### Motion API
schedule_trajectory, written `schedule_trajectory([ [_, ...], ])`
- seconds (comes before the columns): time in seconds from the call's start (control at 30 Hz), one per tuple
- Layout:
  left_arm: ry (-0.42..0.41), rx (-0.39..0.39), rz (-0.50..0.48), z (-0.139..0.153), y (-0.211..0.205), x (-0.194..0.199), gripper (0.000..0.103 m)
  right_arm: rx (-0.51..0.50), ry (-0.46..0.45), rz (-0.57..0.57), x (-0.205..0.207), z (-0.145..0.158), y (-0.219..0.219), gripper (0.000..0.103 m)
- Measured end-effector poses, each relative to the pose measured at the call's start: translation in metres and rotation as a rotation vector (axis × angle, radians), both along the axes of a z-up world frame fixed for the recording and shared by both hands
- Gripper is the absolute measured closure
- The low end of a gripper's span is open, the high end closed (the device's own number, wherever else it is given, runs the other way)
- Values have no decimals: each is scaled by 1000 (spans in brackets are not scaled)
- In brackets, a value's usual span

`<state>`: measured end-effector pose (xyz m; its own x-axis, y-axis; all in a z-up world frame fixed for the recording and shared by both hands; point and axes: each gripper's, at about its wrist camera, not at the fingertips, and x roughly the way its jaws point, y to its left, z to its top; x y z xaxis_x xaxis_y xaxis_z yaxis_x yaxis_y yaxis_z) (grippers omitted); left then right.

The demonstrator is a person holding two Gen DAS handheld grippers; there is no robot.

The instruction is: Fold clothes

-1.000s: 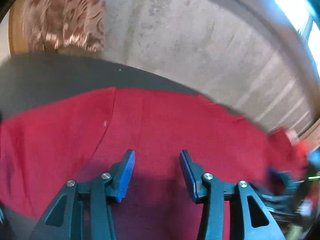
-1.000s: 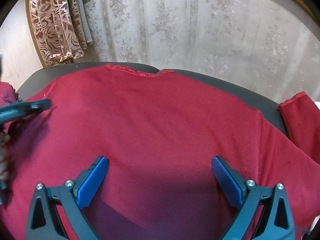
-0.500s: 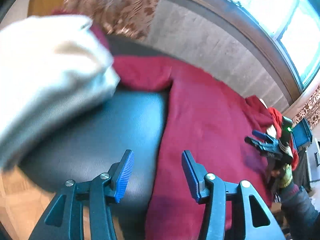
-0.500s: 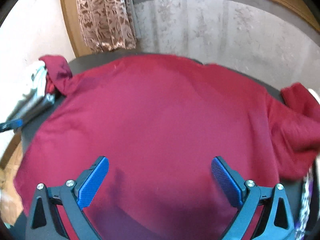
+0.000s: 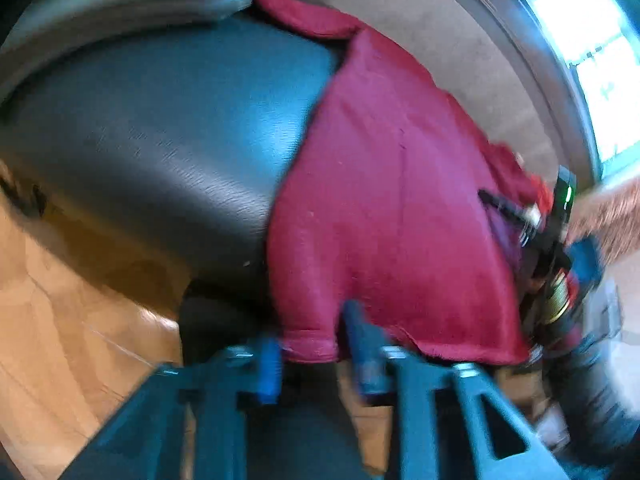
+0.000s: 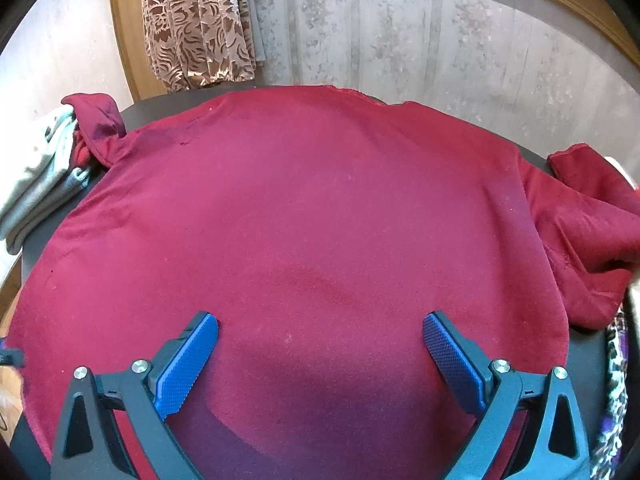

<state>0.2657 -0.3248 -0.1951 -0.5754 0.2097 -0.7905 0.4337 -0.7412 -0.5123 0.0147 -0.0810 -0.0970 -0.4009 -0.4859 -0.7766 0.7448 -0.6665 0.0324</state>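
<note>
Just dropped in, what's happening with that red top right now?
The red sweater lies spread flat over the dark table, not yet folded. The left gripper is at its bottom hem corner, fingers on either side of the fabric but not closed; that view is blurred. The right gripper hovers wide open above the sweater's middle. Grey-white clothes sit at the table's left edge.

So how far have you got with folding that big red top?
Barely begun. Done: the dark red sweatshirt lies spread flat on the black table. In hand: the left gripper has its fingers either side of a hem corner, not visibly clamped; the right gripper hangs open above the cloth. Left: every fold; both sleeves are unfolded.
</note>
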Motion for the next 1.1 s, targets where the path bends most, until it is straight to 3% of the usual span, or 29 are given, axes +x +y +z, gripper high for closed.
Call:
schedule_trajectory([
  [0.2,126,-15,-17,52,-7,25,93,-6,2,1,-2,0,-3,0],
  [0.27,85,-27,-23,48,-9,31,93,-10,2,2,-3,-1,-3,0],
  [0.37,-66,-67,-46,9,-1,21,93,-11,3,2,-4,-1,-4,0],
  [0.43,-102,-38,-23,-3,-1,15,92,-8,4,4,-5,-1,-4,0],
  [0.53,-87,-70,-28,15,-1,16,83,-8,5,3,-5,-2,-4,0],
  [0.63,-90,-111,-32,38,-10,28,82,-8,5,2,-5,-2,-5,0],
  [0.73,-127,-184,17,48,-24,38,82,1,11,1,-4,-2,-6,0],
  [0.8,-88,-183,96,60,-43,37,81,7,14,-1,-2,-2,-8,0],
  [0.87,4,-183,150,74,-50,23,75,10,15,-1,-2,-2,-8,0],
  [0.93,63,-205,144,82,-45,-6,72,12,14,0,-2,-2,-8,0],
  [1.1,157,-291,33,93,-21,-106,69,17,1,8,-6,-1,-7,0],
])
